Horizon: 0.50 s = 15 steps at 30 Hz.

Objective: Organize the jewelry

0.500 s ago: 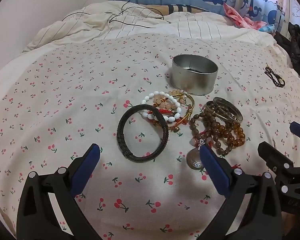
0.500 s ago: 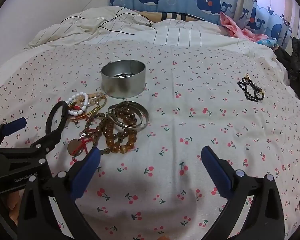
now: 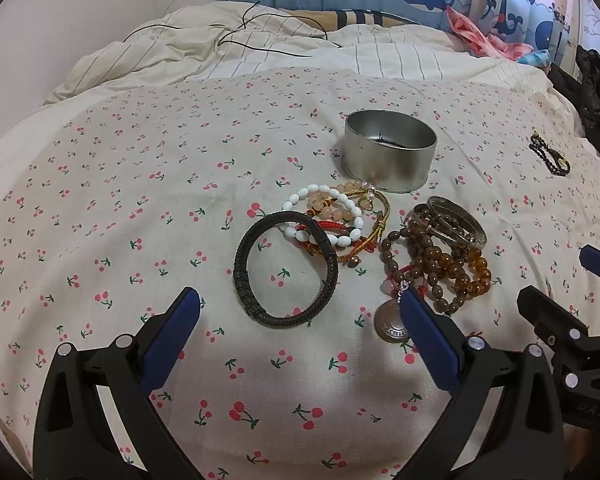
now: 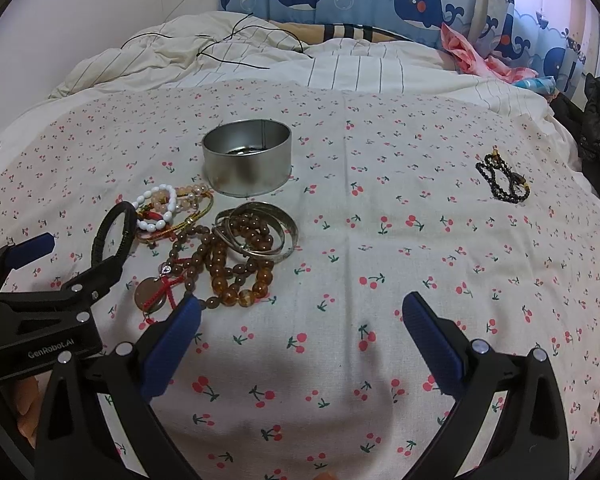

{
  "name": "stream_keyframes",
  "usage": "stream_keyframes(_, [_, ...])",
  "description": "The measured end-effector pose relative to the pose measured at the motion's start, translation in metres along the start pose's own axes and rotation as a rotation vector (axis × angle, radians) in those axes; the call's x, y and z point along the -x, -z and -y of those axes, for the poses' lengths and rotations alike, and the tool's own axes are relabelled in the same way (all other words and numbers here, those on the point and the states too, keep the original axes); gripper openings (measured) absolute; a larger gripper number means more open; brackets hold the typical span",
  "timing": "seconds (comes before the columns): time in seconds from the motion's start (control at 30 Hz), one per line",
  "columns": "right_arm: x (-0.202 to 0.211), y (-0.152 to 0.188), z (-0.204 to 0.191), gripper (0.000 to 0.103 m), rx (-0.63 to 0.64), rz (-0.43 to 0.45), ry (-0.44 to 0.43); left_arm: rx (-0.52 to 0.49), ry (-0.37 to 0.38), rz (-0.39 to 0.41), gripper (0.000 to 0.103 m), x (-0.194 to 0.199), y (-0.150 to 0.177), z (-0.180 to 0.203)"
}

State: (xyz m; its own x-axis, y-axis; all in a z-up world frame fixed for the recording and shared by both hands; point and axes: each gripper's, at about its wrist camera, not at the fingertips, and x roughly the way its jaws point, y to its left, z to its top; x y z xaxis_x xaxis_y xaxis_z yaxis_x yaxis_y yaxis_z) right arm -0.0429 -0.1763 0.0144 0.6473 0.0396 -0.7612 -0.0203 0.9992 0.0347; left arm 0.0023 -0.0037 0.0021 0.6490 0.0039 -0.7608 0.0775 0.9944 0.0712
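The left gripper (image 3: 300, 316) was wide open and held nothing. The right gripper (image 4: 302, 318) was wide open too, and it held nothing either. Both hung low over the cherry sheet (image 3: 140, 208), near the pile of jewelry.

The round tin (image 3: 390, 150) stood upright on the sheet, just behind the pile. Something dark lay at its bottom, too small to tell what. The black bracelet (image 3: 286, 266) lay flat in front of the left gripper, and its far edge sat over the white bead bracelet (image 3: 324, 216). The brown bead strings (image 4: 228, 264) were heaped up with the silver bangles (image 4: 260, 232) and a round pendant (image 4: 152, 294). One dark bead bracelet (image 4: 504, 180) lay alone, well apart, on the right.

I think the black bracelet would be the easy one to take first. But it touched the white beads and red cords, so a lift could drag them along. The brown strings looked tangled, so pulling one could tug the whole heap. The sheet was soft, so a finger pushed down could catch the cloth and tip the tin
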Motion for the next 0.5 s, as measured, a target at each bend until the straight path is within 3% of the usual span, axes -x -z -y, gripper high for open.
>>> stream_keyframes(0.5, [-0.0006,0.0005,0.0012,0.097,-0.001,-0.001,-0.012,-0.001,0.000,0.009,0.096,-0.0014,0.0033,-0.0020])
